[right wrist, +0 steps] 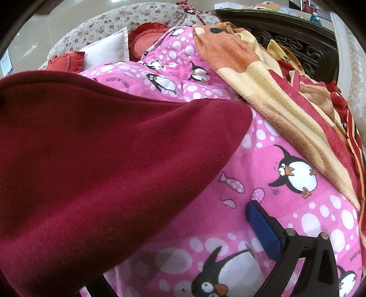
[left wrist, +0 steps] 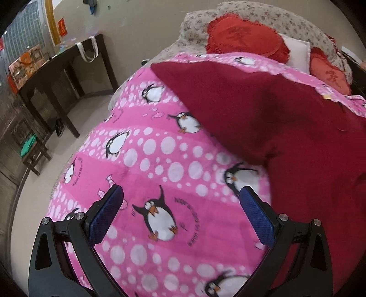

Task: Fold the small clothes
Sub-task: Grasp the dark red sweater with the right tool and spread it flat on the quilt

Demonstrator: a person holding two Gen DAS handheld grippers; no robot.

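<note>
A dark red fleece garment (left wrist: 286,118) lies spread on the pink penguin blanket (left wrist: 160,155), filling the right side of the left wrist view. My left gripper (left wrist: 181,205) hovers open over bare blanket just left of the garment's edge, with nothing between its blue pads. In the right wrist view the same garment (right wrist: 103,160) covers the left half of the picture. My right gripper (right wrist: 180,219) stands wide apart. Its right finger (right wrist: 263,228) shows over the blanket (right wrist: 286,217), while the garment drapes over and hides the left finger.
An orange, cream and red striped towel (right wrist: 286,96) lies heaped on the right of the bed. Red cushions (left wrist: 247,41) and a floral pillow (left wrist: 286,20) sit at the head. A dark side table (left wrist: 57,75) and a small stool (left wrist: 32,148) stand on the floor to the left.
</note>
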